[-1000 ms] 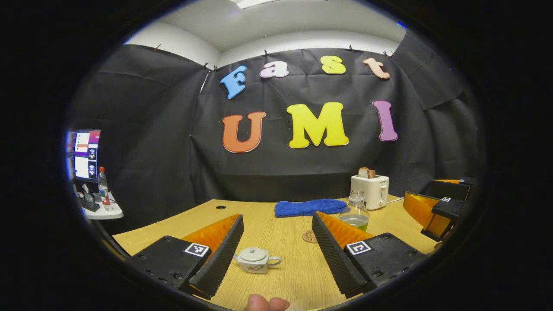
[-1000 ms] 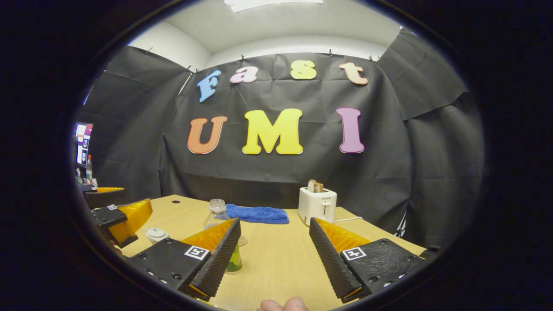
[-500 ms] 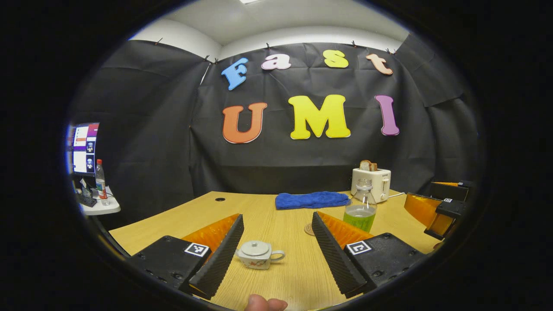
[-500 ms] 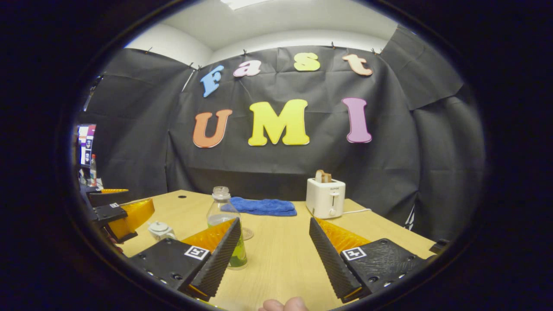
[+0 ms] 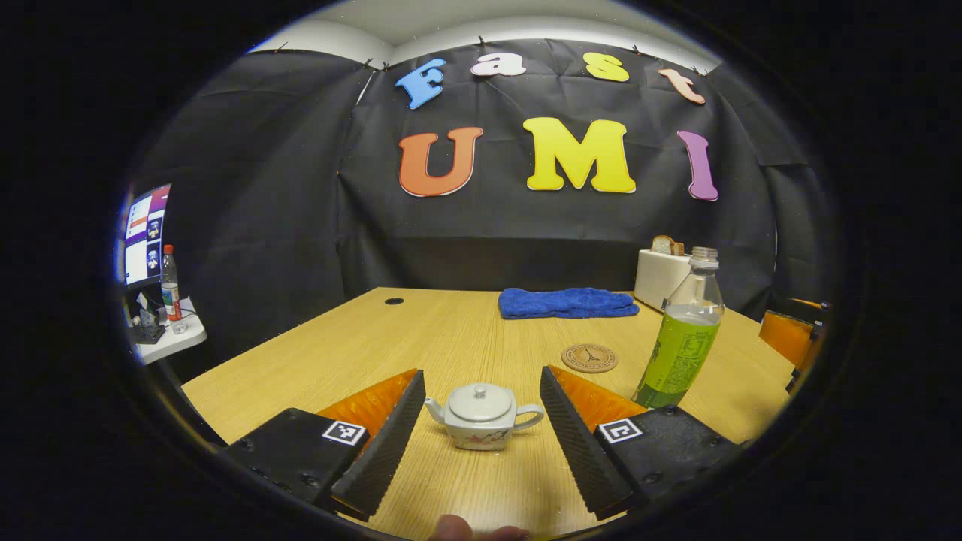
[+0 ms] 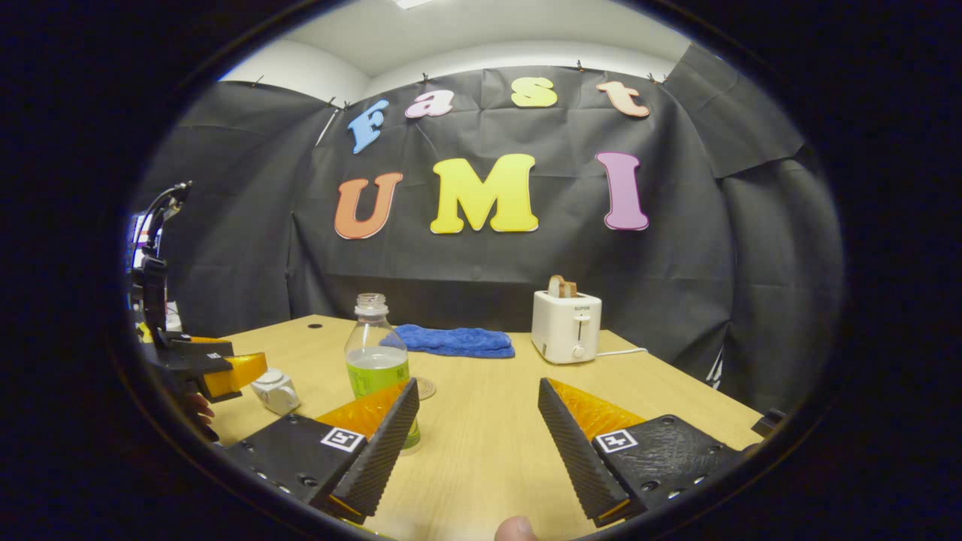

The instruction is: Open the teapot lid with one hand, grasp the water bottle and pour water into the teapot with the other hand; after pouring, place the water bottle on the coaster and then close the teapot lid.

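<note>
A small white teapot (image 5: 483,417) with its lid (image 5: 479,402) on stands on the wooden table (image 5: 451,338). My left gripper (image 5: 481,439) is open, and the teapot sits just ahead, between its fingers. A clear uncapped water bottle (image 5: 680,338) with a green label stands to the right, and a round coaster (image 5: 589,358) lies beyond. In the right gripper view the bottle (image 6: 376,361) stands behind the left finger of my open right gripper (image 6: 477,443), with nothing between its fingers. The teapot (image 6: 275,391) and the left gripper (image 6: 218,364) show at far left.
A blue towel (image 5: 567,302) lies at the back of the table. A white toaster (image 6: 565,327) with bread in it stands at the back right, its cord trailing right. A side shelf (image 5: 161,342) with a bottle and a monitor stands off the table's left.
My left gripper has dropped and moved forward, so the teapot now sits between its fingers. The right gripper has lowered slightly, and the bottle shows taller beside its left finger.
</note>
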Demonstrator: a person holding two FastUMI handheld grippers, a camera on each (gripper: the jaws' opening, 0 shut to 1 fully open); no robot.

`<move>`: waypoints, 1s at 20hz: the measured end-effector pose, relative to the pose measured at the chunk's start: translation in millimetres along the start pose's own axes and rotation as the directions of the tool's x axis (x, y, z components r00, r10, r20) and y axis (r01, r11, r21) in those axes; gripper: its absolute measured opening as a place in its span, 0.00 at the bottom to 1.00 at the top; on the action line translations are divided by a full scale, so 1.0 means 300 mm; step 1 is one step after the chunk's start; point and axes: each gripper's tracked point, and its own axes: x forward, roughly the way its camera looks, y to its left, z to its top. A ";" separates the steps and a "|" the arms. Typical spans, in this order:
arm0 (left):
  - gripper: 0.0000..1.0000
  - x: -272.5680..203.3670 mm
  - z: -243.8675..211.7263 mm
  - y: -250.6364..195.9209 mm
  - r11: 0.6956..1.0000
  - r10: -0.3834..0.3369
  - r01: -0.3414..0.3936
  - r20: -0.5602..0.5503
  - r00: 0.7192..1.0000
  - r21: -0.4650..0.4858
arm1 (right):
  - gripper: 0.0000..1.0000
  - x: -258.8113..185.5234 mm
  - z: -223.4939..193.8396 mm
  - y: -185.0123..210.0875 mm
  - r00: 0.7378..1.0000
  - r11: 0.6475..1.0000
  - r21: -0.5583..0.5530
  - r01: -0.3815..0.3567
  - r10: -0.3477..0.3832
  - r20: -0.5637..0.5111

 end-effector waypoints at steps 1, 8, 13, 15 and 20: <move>0.93 0.019 -0.008 0.006 1.000 0.001 -0.001 -0.014 1.000 -0.004 | 0.96 0.003 -0.003 -0.009 1.000 1.000 0.002 0.005 -0.005 -0.004; 0.62 0.110 -0.048 0.034 1.000 0.022 -0.022 -0.095 0.995 0.008 | 0.97 0.029 -0.029 -0.054 0.999 0.999 0.002 0.032 -0.032 -0.033; 0.49 0.129 -0.053 0.022 1.000 0.019 -0.018 -0.098 0.995 0.015 | 0.96 0.041 -0.043 -0.062 0.998 0.999 -0.002 0.035 -0.035 -0.043; 0.39 0.135 -0.047 0.033 0.999 0.037 -0.034 -0.093 0.995 0.033 | 0.95 0.047 -0.044 -0.054 0.999 0.999 -0.017 0.027 -0.028 -0.044; 0.05 0.142 -0.038 0.021 0.999 0.018 -0.015 -0.084 0.996 0.036 | 0.95 0.053 -0.052 0.017 0.997 0.998 -0.041 -0.056 0.054 -0.054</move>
